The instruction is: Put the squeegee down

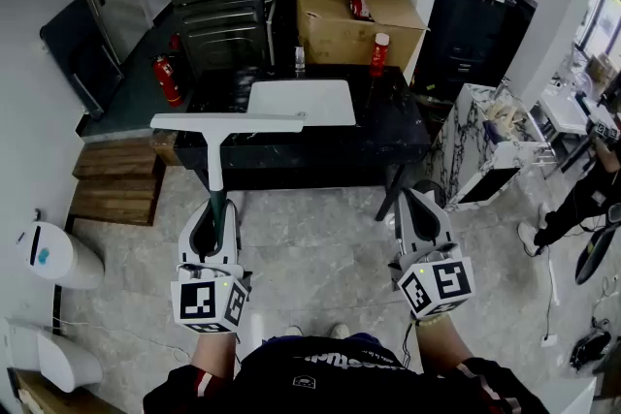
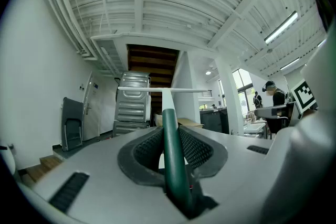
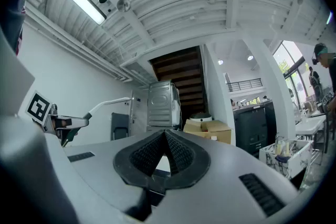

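The squeegee has a dark green handle (image 2: 172, 160), a white neck and a long white blade (image 1: 228, 123). My left gripper (image 1: 215, 206) is shut on the handle and holds it up in the air in front of the black table (image 1: 393, 131), with the blade level and crosswise. In the left gripper view the handle runs between the pads (image 2: 195, 148) and the blade (image 2: 163, 90) stands out ahead. My right gripper (image 1: 415, 208) hovers to the right over the floor, jaws shut and empty. Its own view shows the right gripper's (image 3: 165, 136) pads meeting, and the squeegee (image 3: 105, 105) off to the left.
A white board (image 1: 301, 102), a red bottle (image 1: 379, 53) and a small clear bottle (image 1: 300, 60) are on the table. Cardboard boxes (image 1: 359, 15) stand behind it. A fire extinguisher (image 1: 167, 80) and wooden steps (image 1: 112, 184) are at left, a person (image 1: 582, 199) at right.
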A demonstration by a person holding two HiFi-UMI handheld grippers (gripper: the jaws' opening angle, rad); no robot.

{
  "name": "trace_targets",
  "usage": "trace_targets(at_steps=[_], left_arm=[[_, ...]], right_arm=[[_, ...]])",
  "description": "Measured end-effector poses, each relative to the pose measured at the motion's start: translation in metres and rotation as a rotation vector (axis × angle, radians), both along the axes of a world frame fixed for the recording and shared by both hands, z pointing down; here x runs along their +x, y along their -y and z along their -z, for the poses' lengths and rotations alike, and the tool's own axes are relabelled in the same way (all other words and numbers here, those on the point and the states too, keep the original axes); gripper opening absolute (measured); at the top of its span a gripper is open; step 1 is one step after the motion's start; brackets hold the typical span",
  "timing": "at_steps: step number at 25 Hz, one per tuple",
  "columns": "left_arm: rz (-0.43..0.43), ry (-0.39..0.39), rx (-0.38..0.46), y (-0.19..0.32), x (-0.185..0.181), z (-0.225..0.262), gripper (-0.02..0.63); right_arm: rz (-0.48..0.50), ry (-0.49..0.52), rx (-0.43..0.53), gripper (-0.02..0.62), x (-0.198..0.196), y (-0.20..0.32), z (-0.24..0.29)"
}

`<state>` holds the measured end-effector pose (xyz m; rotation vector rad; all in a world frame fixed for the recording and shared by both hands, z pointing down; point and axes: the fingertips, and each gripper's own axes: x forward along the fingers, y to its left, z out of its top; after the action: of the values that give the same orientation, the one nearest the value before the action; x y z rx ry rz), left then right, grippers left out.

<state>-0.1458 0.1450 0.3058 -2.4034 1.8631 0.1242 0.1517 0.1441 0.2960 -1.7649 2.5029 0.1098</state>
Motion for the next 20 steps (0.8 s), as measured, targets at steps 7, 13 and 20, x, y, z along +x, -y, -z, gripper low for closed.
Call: trace_targets(at_steps=[7, 13, 20], left_arm=[[-0.004, -0.014, -0.005, 0.0, 0.001, 0.002, 0.098], [-0.01, -0.018, -0.009, -0.001, 0.002, 0.001, 0.098], [-0.003, -0.024, -0.02, 0.002, 0.01, -0.004, 0.098]], right_arm=[[0.014, -0.004, 0.0, 0.037, -0.004, 0.002, 0.003], [0.034, 0.003, 0.002, 0.037, -0.009, 0.0, 0.004], [0.037, 0.038, -0.009, 0.037, 0.005, 0.002, -0.003]])
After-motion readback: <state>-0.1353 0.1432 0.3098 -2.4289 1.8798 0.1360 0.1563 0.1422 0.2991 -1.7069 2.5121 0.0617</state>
